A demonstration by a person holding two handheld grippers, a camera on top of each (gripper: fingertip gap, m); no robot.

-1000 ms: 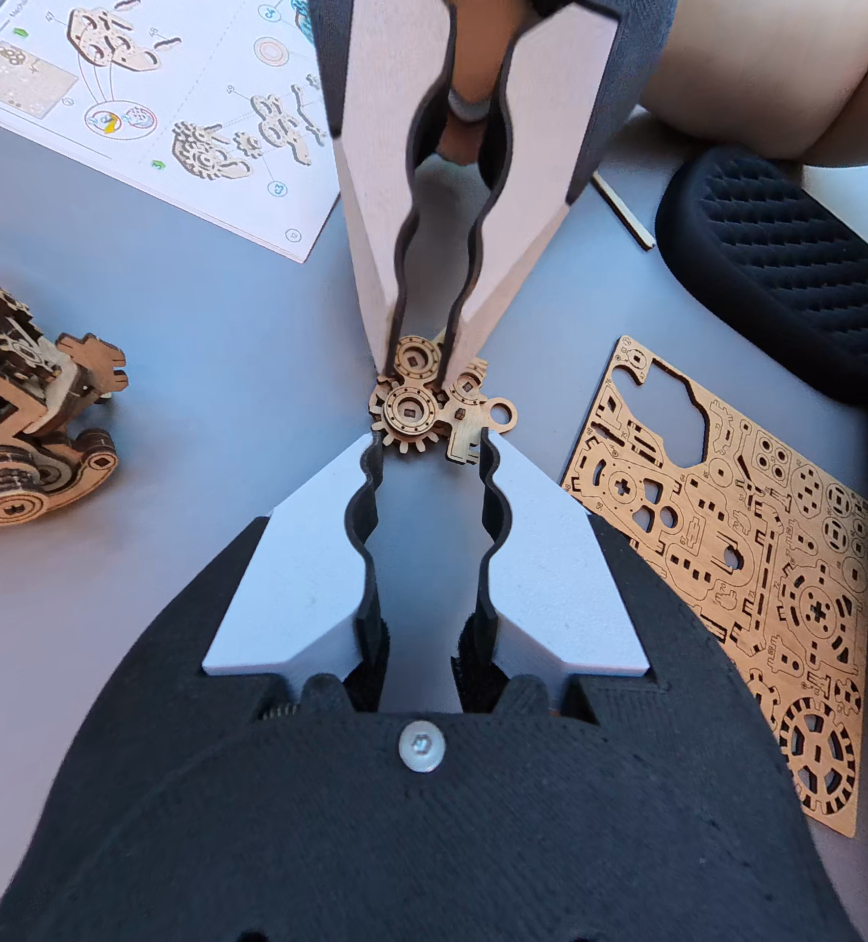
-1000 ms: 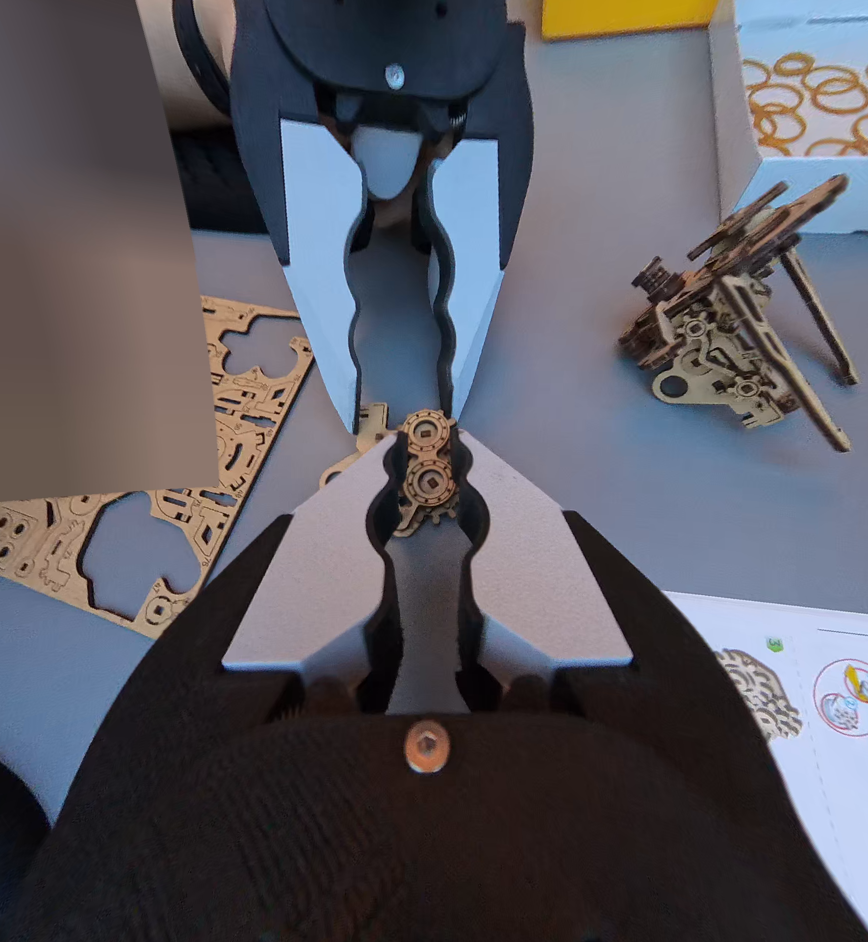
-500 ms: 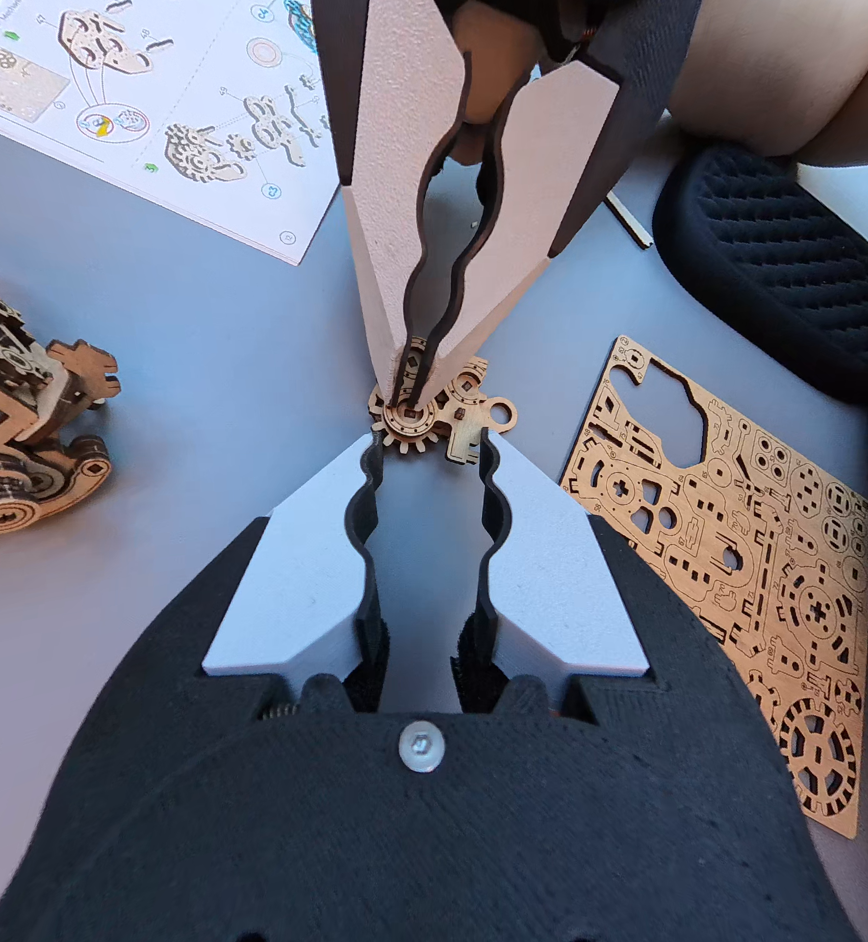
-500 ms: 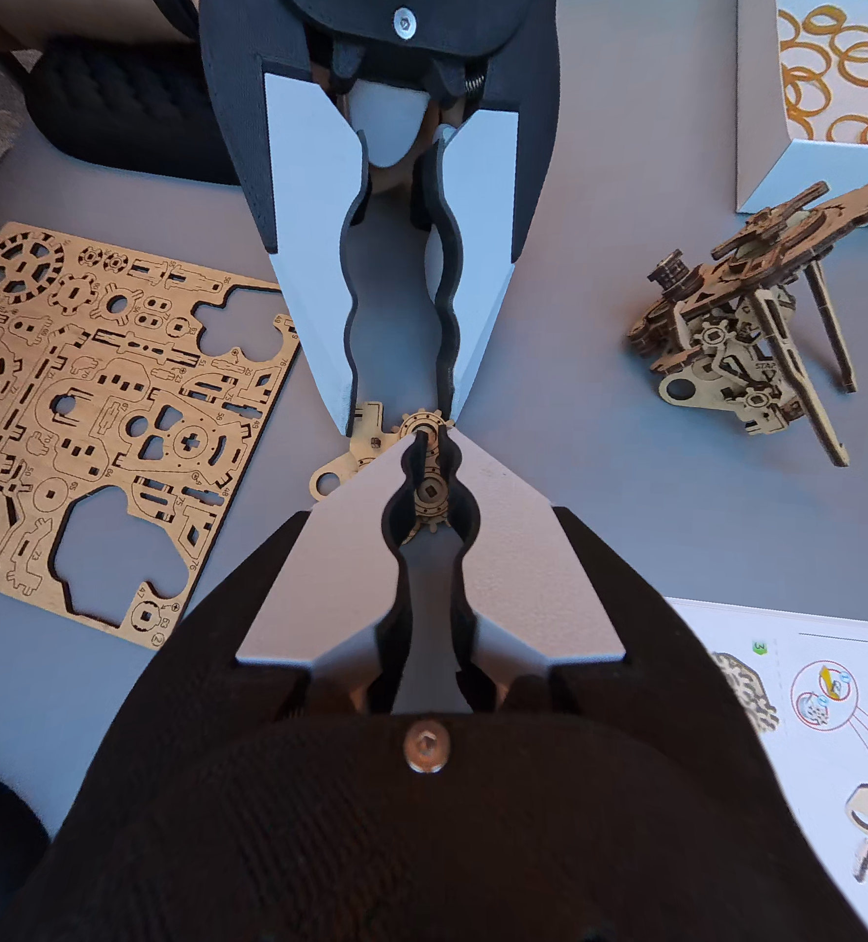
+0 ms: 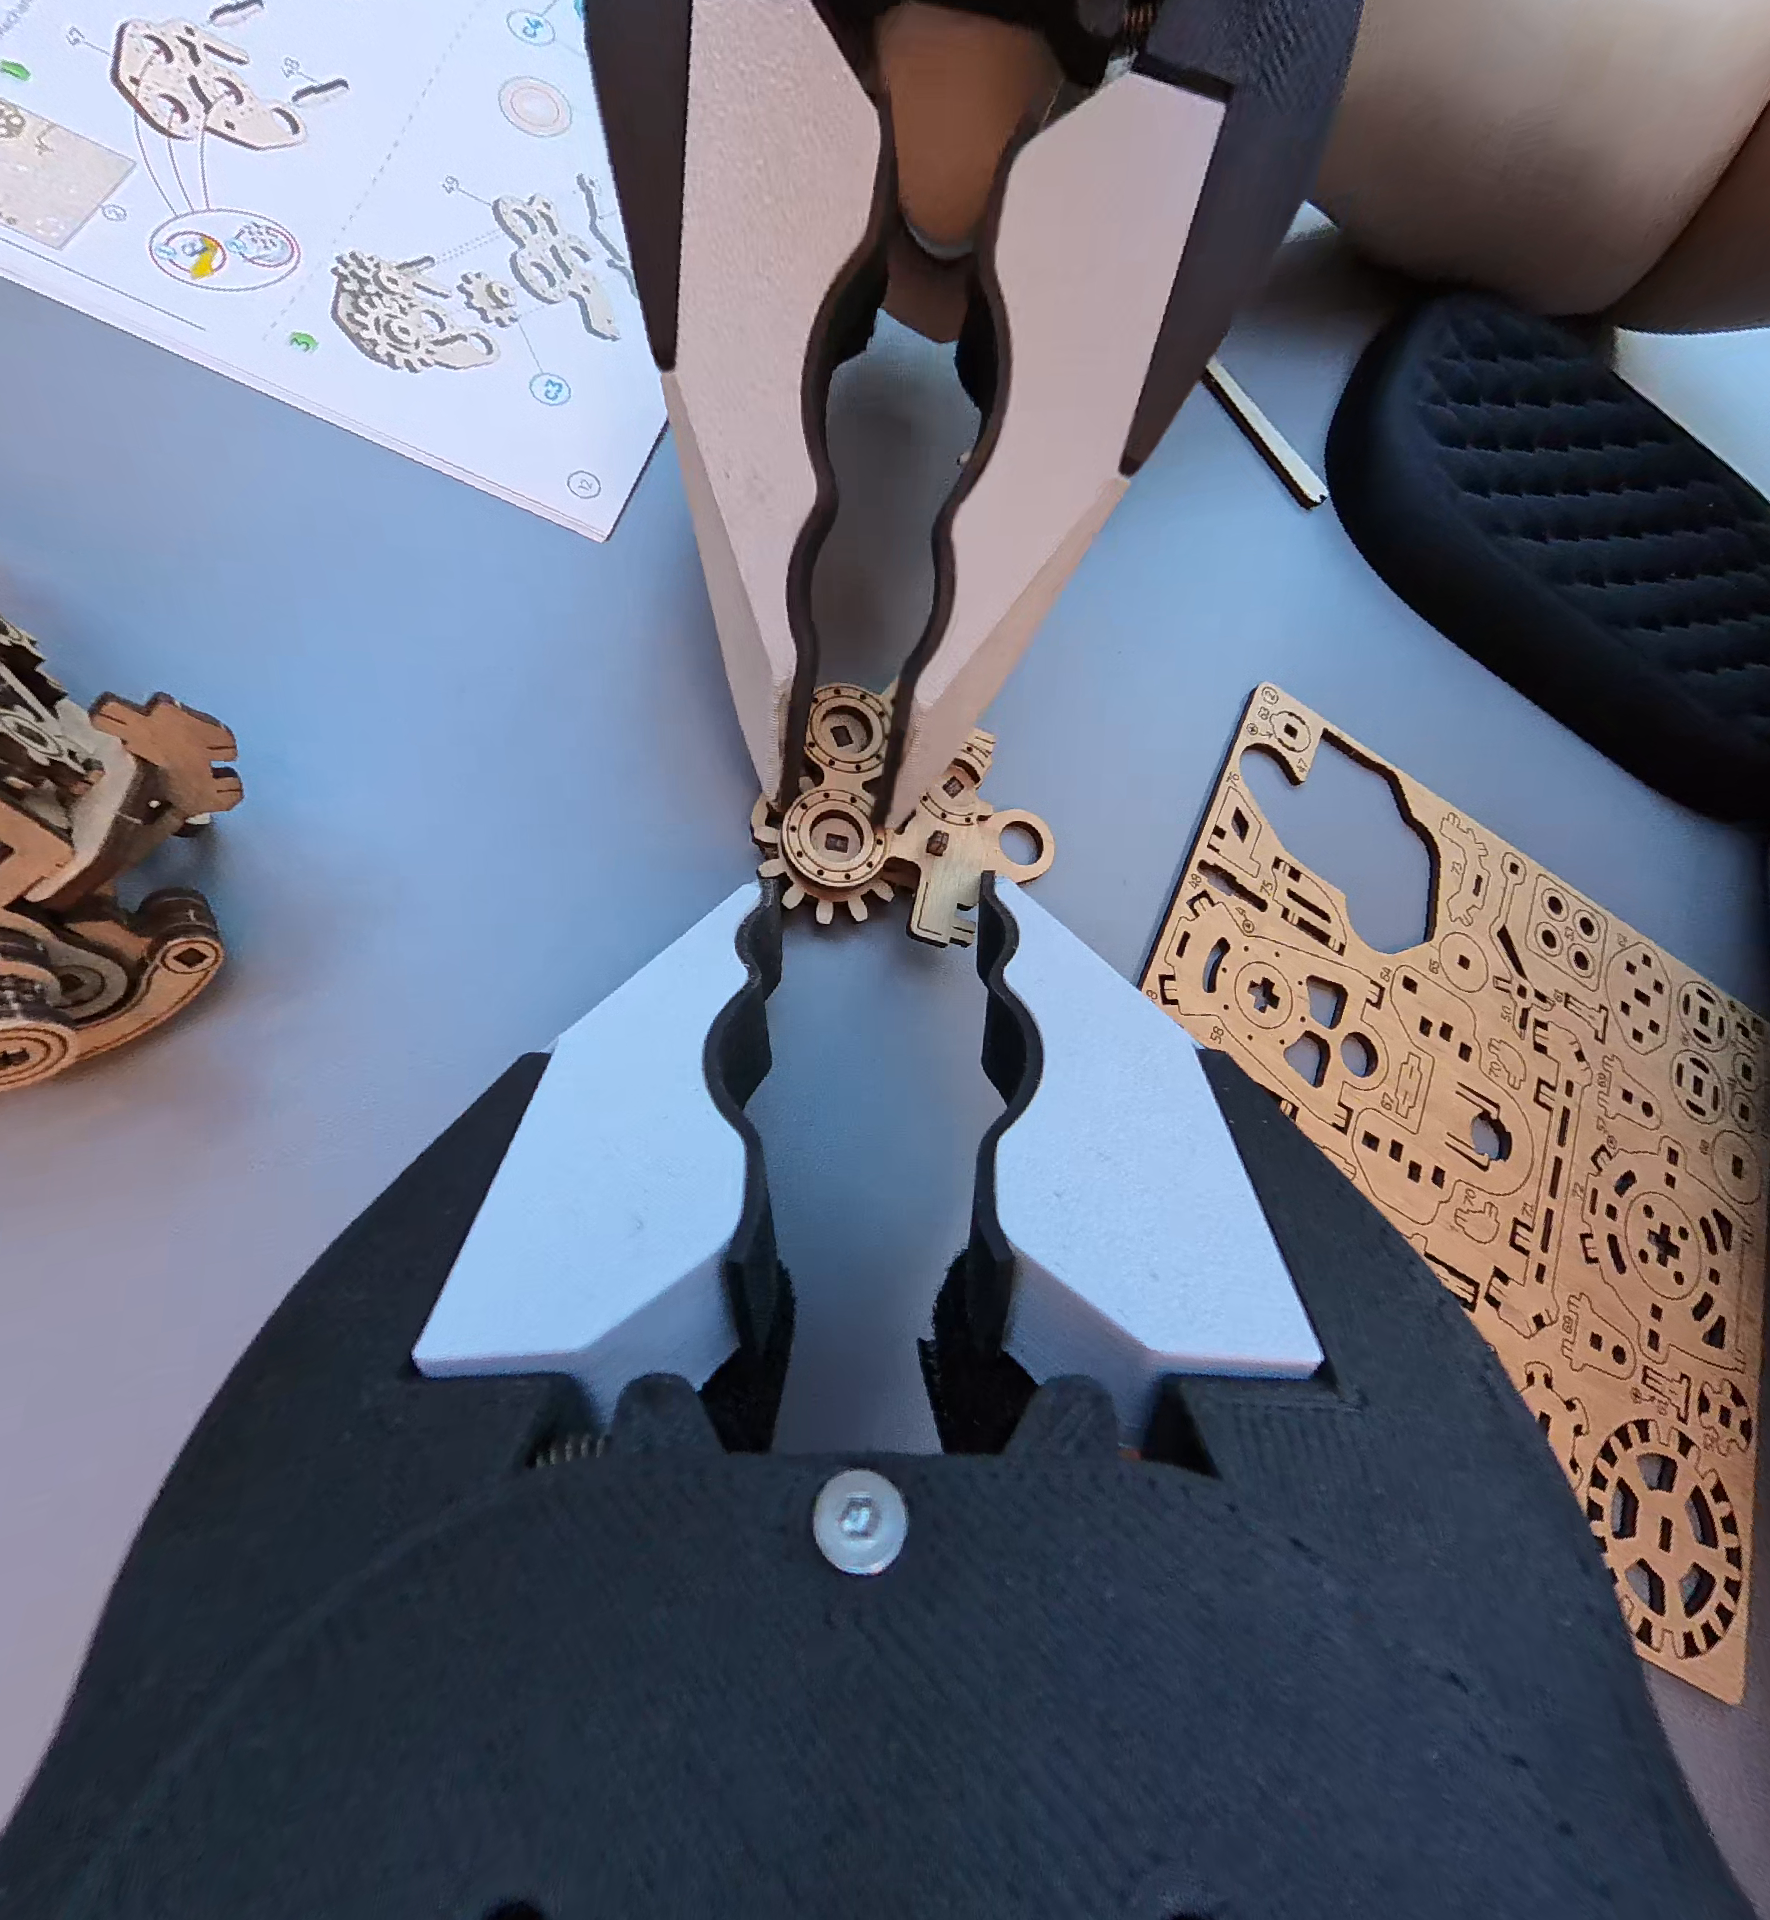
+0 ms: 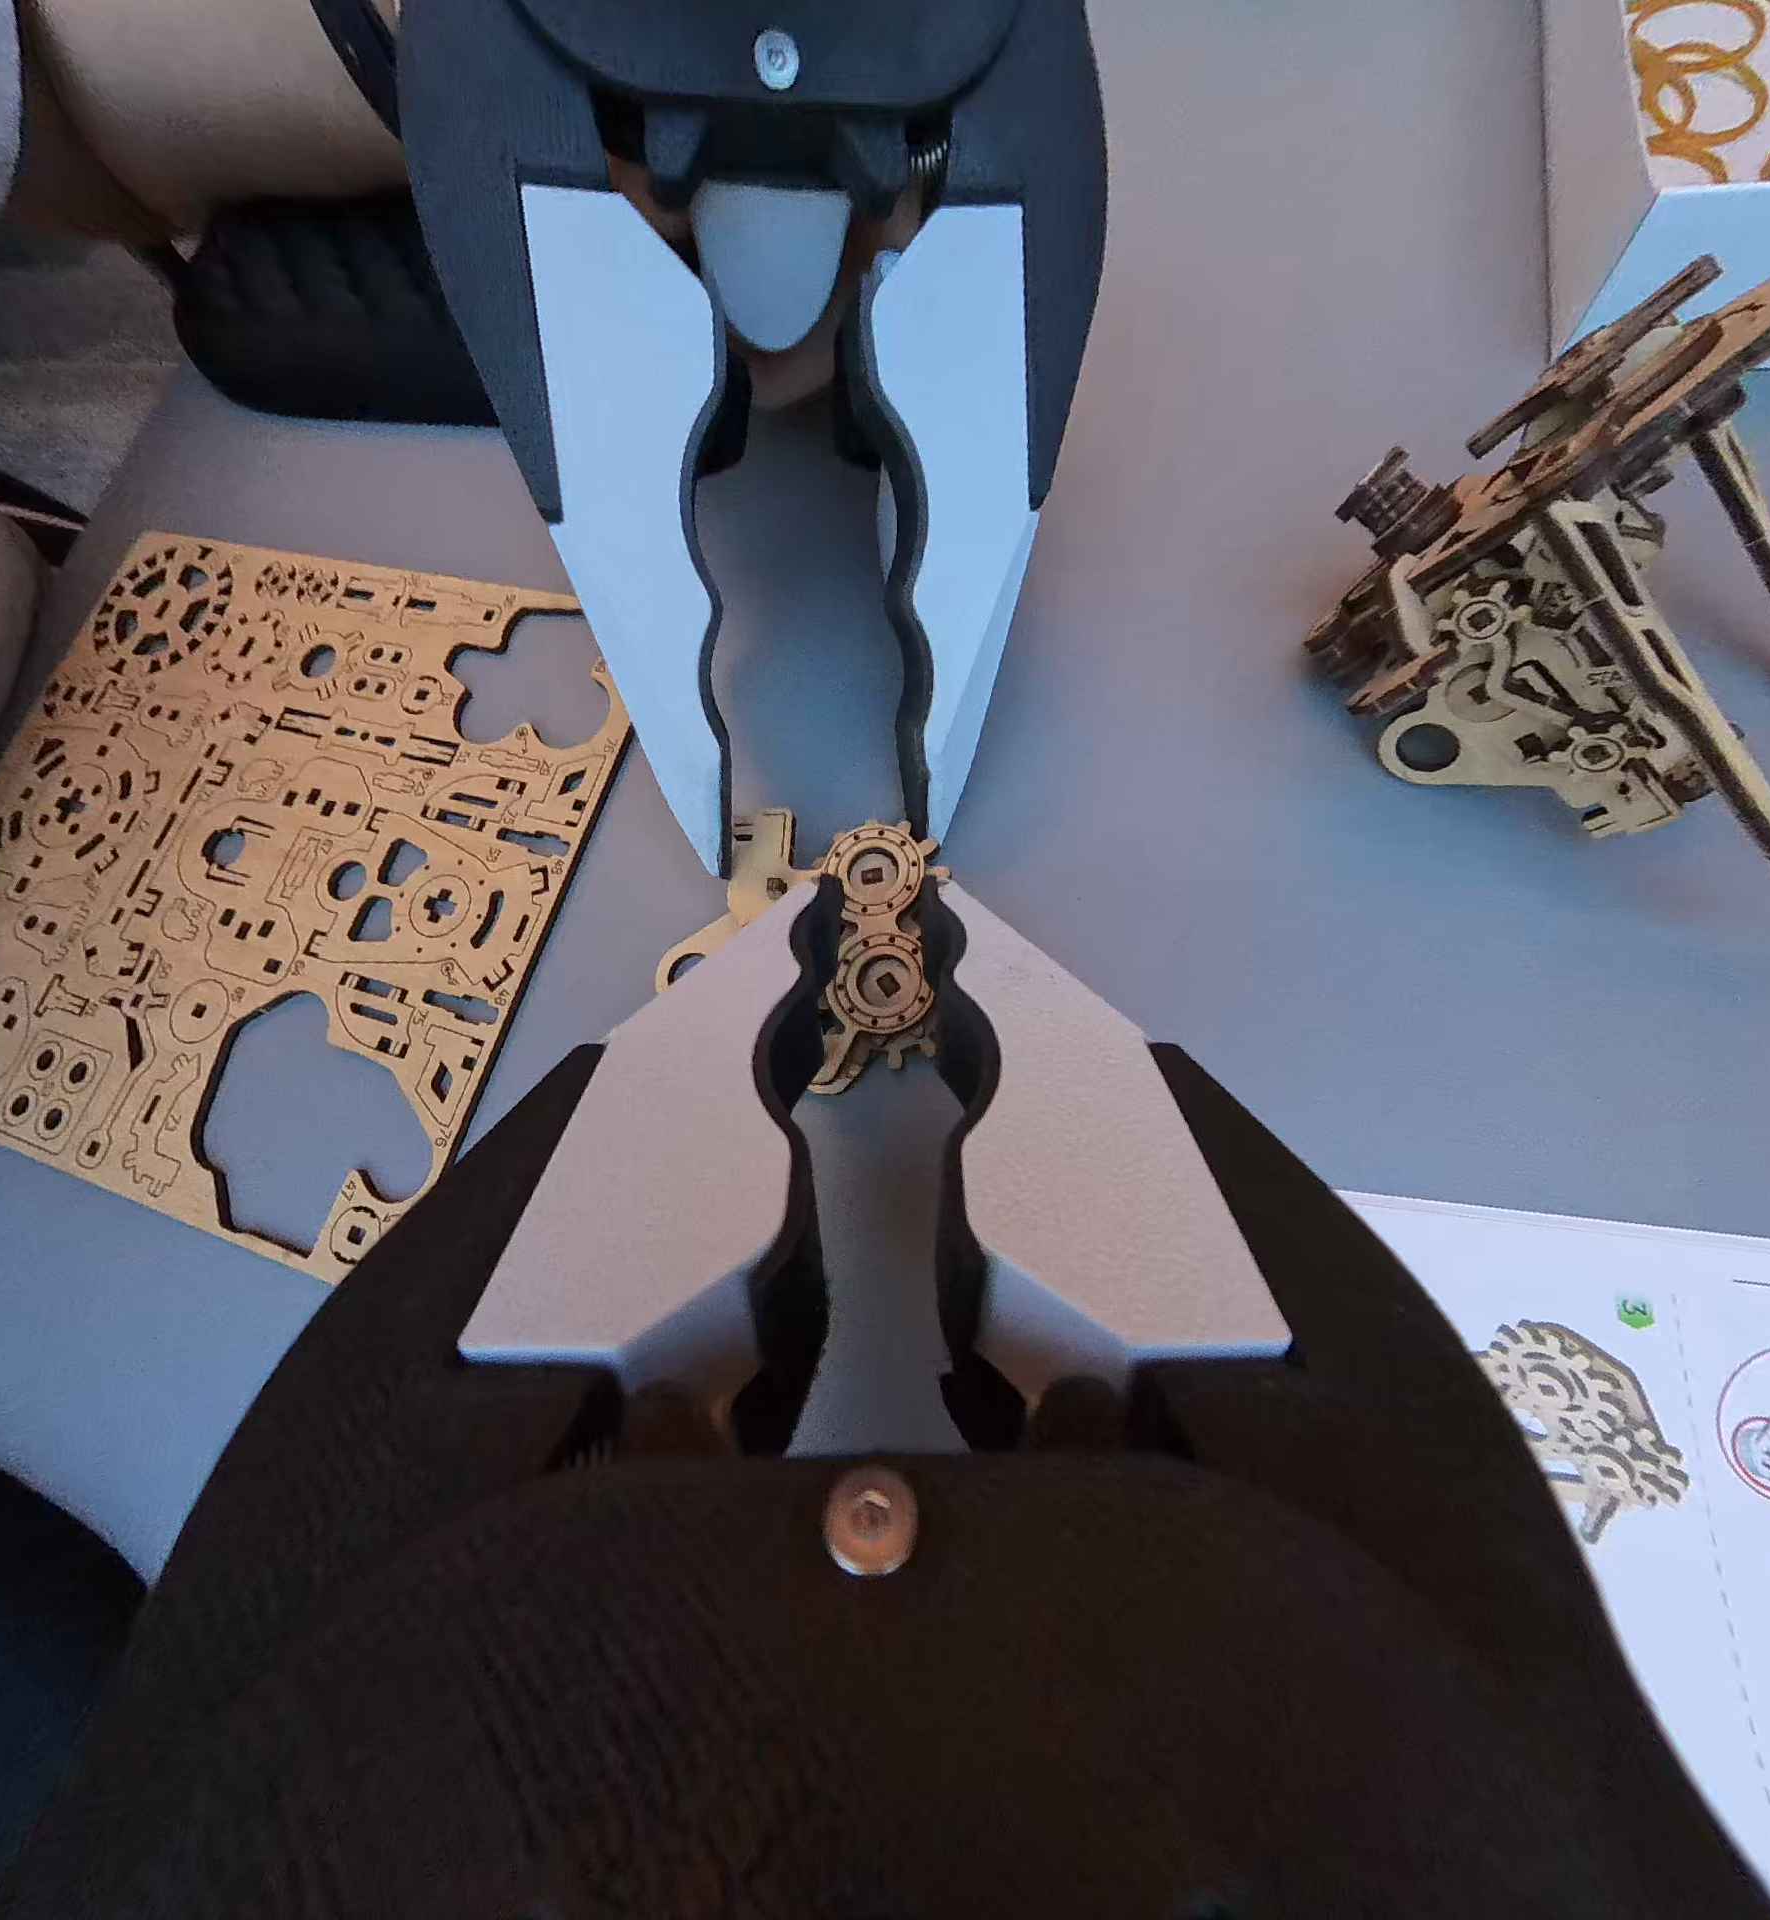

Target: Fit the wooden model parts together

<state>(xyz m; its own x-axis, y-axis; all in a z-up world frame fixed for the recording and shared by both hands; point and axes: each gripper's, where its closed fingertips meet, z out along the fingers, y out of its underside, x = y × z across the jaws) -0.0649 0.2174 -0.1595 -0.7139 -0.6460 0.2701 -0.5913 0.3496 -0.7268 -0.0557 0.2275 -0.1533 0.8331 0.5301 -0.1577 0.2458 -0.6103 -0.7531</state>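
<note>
Gear assembly (image 6: 876, 961) between right claw (image 6: 876, 914) fingers; rubber-band box (image 6: 1691, 156) only right view.

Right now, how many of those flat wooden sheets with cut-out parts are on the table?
1. The punched wooden sheet lies flat on the grey table, beside the left gripper. Another could be hidden beneath the grippers or outside the pictures.

I seem to be at a hobby or office desk — a plain grey bench (image 5: 393, 644) carrying a printed instruction sheet (image 5: 268, 239), a laser-cut plywood parts sheet (image 6: 268, 862), a half-built wooden model (image 6: 1577, 665), a white box of rubber bands (image 6: 1712, 114) and a black mesh cushion (image 5: 1577, 561) — no machinery.
</note>
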